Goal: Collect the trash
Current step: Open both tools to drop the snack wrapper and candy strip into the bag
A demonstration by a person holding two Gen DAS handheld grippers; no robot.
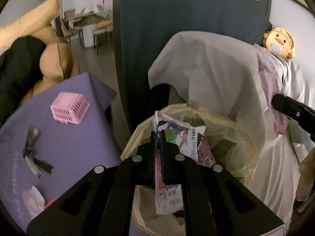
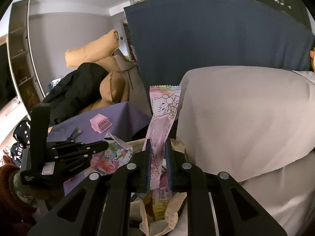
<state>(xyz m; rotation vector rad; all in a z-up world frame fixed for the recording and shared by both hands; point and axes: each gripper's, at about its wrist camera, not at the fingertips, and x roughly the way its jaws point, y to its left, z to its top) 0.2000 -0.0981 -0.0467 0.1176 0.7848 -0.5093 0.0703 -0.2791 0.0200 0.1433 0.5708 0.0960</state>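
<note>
Both clamped: left gripper (image 1: pixel 157 137) pinches snack bag (image 1: pixel 183 137) over bin liner (image 1: pixel 242 137); right gripper (image 2: pixel 158 149) pinches pink wrapper (image 2: pixel 163 114), pink basket (image 1: pixel 69 109) at 10 o'clock.

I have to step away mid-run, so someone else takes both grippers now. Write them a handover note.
Left hand-held gripper: shut on a colourful snack wrapper, above the lined trash bin.
Right hand-held gripper: shut on a long pink wrapper, also over the bin.
Done: some wrappers already lie in the bin.
Left: drop both; a dark wrapper and crumpled scrap remain on the purple table.
</note>
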